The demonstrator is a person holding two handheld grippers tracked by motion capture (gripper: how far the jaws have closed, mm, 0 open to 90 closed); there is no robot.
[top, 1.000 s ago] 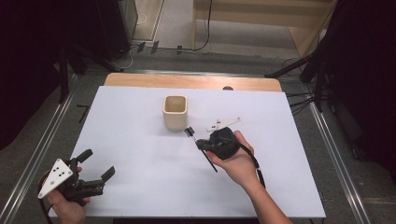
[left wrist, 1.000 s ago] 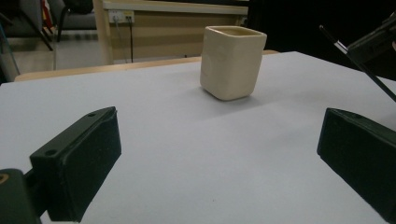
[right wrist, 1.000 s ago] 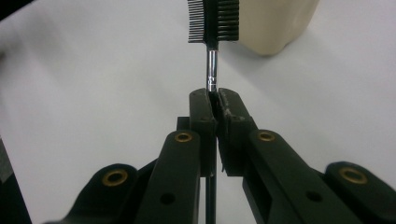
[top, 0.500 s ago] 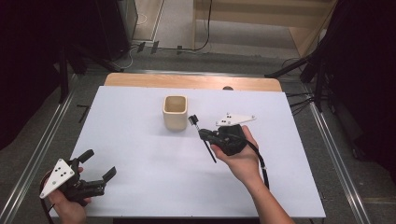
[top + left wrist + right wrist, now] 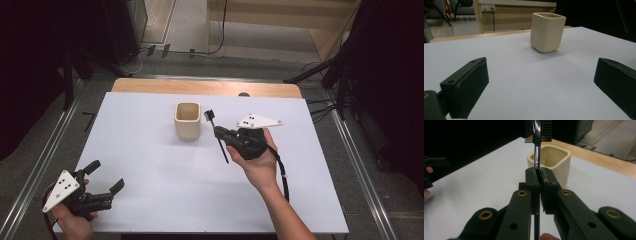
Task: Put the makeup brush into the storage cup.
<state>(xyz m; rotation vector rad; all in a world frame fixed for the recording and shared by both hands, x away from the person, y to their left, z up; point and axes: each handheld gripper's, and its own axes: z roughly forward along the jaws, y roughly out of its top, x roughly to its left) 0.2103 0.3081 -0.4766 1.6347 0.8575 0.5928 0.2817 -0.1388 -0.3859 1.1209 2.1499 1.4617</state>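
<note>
A cream square cup (image 5: 187, 121) (image 5: 547, 32) (image 5: 551, 161) stands upright on the white table (image 5: 150, 170). Just right of the cup, my right gripper (image 5: 220, 132) (image 5: 537, 173) is shut on a thin black brush (image 5: 212, 121) (image 5: 537, 135). The brush's comb-like head points away from me, level with the cup's rim, and its handle trails back below the jaws. At the table's near left corner, my left gripper (image 5: 106, 175) (image 5: 540, 72) is open, with nothing between its jaws. It faces the cup from a distance.
A wooden strip (image 5: 205, 87) borders the table's far edge, with floor and cables beyond it. Metal rails (image 5: 45, 165) run along both sides of the table. Dark stands sit at the far right.
My right gripper has carried the brush away from me and slightly right, so the brush head now sits beside the cup's rim. The left gripper has stayed put.
</note>
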